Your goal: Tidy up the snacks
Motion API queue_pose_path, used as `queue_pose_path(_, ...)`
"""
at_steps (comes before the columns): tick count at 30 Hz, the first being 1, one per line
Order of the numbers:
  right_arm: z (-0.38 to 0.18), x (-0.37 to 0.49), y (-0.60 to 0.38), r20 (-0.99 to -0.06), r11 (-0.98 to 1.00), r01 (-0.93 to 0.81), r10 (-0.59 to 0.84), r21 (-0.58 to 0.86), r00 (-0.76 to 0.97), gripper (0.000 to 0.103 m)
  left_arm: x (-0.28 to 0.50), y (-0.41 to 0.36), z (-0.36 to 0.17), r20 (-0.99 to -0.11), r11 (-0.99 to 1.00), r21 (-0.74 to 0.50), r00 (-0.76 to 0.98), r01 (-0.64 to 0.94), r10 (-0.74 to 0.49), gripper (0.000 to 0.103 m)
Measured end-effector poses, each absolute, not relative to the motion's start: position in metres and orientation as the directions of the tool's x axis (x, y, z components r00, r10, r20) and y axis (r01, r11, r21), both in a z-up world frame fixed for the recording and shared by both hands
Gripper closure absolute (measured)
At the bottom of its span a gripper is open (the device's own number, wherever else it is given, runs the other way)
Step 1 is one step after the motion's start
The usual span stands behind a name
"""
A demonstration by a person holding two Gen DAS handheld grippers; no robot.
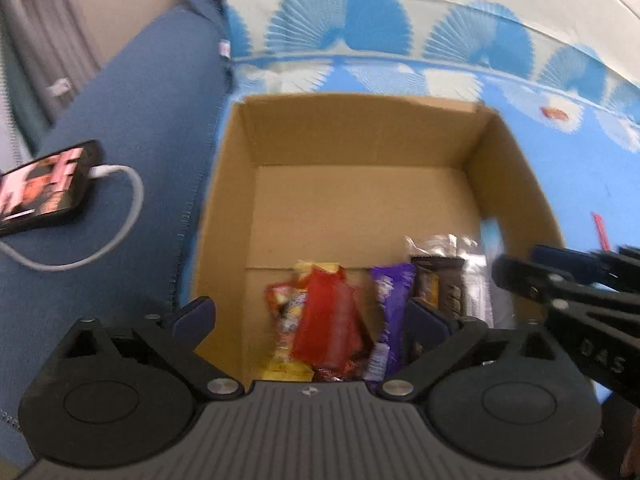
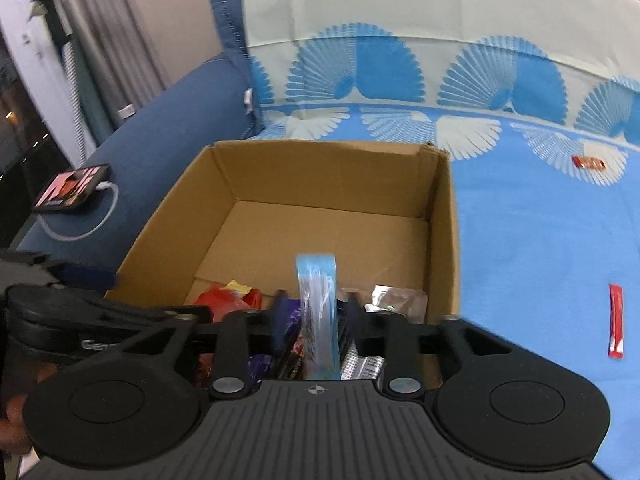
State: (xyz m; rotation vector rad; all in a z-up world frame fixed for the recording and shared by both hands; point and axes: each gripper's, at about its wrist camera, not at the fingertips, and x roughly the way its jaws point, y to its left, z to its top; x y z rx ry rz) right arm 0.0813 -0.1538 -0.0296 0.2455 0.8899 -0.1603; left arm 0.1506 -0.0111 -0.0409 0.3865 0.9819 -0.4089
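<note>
Little writing is showing itself: the right hand-held gripper (image 2: 318, 322) is displaying raised letters reading "DAS" on its arm in the left wrist view, and the left hand-held gripper (image 1: 310, 312) is showing "Gen" followed by unreadable letters in the right wrist view. The snack wrappers are too blurred for any brand to be read.

The cardboard box (image 1: 360, 136) is sitting open on a blue sheet (image 2: 540, 240) printed with fan shapes, its left wall lying against a dark blue cushion (image 1: 140, 120). The snacks are lying along the box's near wall: a red and yellow packet (image 1: 320, 320), a purple wrapper (image 1: 390, 304), a dark brown bar (image 1: 440, 288) and a silvery foil pack (image 2: 394, 298). The far half of the box floor is lying bare.

The left hand-held gripper is hanging over the near wall with its jaws spread wide and released, the red packet lying below between them, untouched. The right hand-held gripper is standing partly parted with a pale blue packet (image 2: 318, 320) upright between its fingers; I cannot tell whether the pads are pressing on it.

Two red sachets (image 2: 616, 322) (image 2: 588, 163) are lying on the sheet right of the box, well apart. A phone (image 1: 44, 186) with a white cable (image 1: 120, 216) is resting on the cushion.
</note>
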Motion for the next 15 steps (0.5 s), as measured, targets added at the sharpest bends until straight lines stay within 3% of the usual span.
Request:
queue_pose_path(4,-0.025,0.067,-0.157,-0.796,0.948,0.265,-0.023,0.174,0.605,0.029,0.14,-0.001,-0.036,-0.854,0.859,0.146,0.501,0.49,-0.141,0.0)
queue_pose_path(6,-0.021,0.054,-0.152,-0.803,0.95,0.262,-0.024,0.166,0.596,0.021,0.129,0.008,-0.033,-0.856,0.864,0.149,0.5,0.481,-0.13,0.0)
queue_pose_path(15,0.014,-0.017,-0.106,-0.796,0.978,0.196,-0.057,0.079,0.602,0.009,0.048,0.047,-0.02,-0.865,0.885,0.124,0.486,0.449,-0.125,0.0)
